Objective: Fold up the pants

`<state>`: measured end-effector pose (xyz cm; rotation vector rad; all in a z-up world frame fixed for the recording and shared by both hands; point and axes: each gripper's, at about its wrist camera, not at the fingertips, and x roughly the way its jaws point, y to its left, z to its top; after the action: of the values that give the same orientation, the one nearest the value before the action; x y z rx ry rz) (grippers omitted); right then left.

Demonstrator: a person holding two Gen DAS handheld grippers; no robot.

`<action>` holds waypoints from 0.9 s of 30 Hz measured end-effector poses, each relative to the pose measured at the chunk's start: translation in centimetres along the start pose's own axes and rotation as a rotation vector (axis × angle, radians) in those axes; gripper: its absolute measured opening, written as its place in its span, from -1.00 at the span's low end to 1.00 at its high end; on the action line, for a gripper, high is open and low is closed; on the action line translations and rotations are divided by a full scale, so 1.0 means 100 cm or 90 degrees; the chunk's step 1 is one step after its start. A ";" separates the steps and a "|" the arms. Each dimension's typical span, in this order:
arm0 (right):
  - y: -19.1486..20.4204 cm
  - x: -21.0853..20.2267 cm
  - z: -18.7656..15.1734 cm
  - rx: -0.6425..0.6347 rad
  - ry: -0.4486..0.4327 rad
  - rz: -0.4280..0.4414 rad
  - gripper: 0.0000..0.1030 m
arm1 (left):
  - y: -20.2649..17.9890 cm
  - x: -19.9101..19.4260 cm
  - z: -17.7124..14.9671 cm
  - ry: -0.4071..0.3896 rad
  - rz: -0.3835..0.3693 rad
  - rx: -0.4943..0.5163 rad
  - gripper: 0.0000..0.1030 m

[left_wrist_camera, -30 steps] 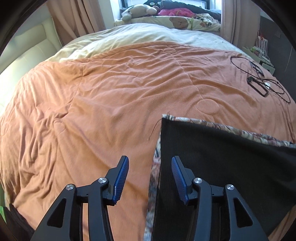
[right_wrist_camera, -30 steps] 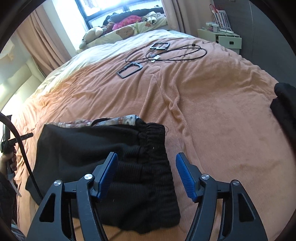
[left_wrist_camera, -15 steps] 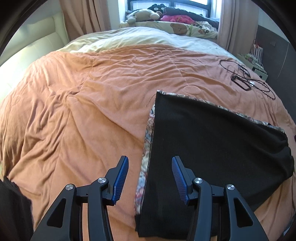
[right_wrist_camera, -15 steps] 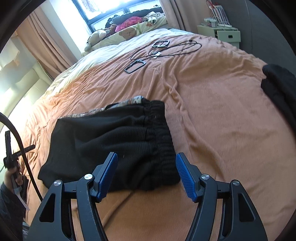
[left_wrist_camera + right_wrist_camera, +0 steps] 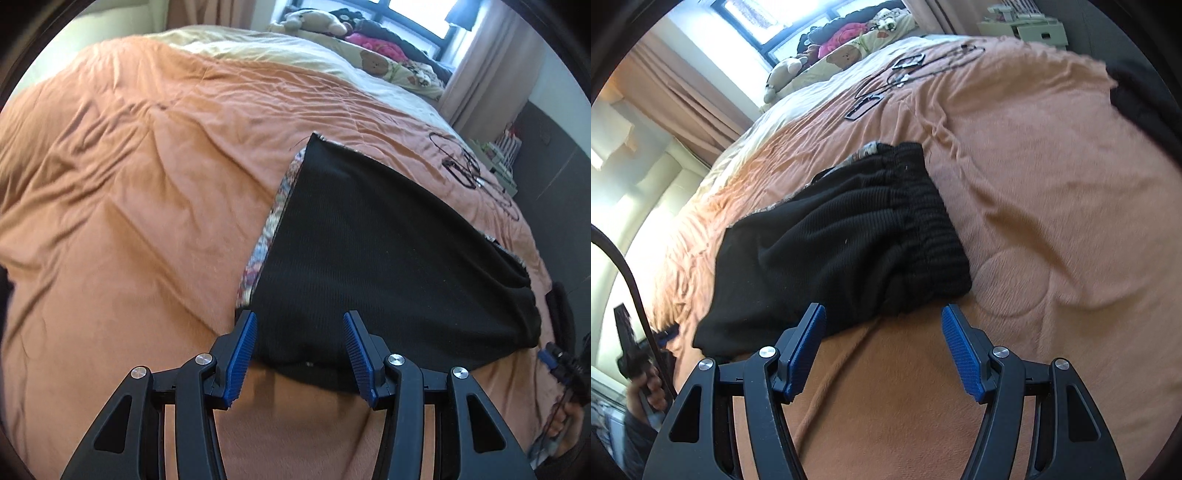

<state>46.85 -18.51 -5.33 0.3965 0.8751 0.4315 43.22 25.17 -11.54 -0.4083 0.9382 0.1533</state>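
Pants: the black pants (image 5: 373, 258) are seen lying flat on the orange blanket (image 5: 129, 221), already doubled, with a patterned lining (image 5: 266, 236) showing along one long edge.
Waistband: the gathered elastic waistband (image 5: 923, 221) is seen at the end of the pants nearest the right gripper.
Left gripper: the left gripper (image 5: 299, 354) is held over the near edge of the pants at the end away from the waistband; its blue pads are apart and nothing is pinched between them.
Right gripper: the right gripper (image 5: 882, 354) is held just short of the near edge of the pants, beside the waistband; its pads are spread and empty.
Risk, single layer: if only the top layer is caught at the near edge, the layers are likely to be peeled apart and the lining exposed.
Risk, blanket: the soft blanket lies directly under the pants' edge, so it could be pinched along with the cloth and dragged up.
Risk, uneven lift: with the two grippers at different stand-offs from the pants, a skewed fold may be produced.
Risk, bulk: the thick waistband may be slipped out of a shallow grip.
Clutter: the cables (image 5: 901, 74) lie well beyond the pants, so no snag is expected there.
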 end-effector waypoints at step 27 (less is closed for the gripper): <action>-0.010 0.045 -0.002 0.055 0.018 0.048 0.24 | 0.051 0.046 -0.039 0.023 -0.172 -0.243 -0.01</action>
<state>49.44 -17.03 -8.85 0.5042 0.9104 0.4703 41.46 28.00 -18.73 -0.8887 0.8794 0.0770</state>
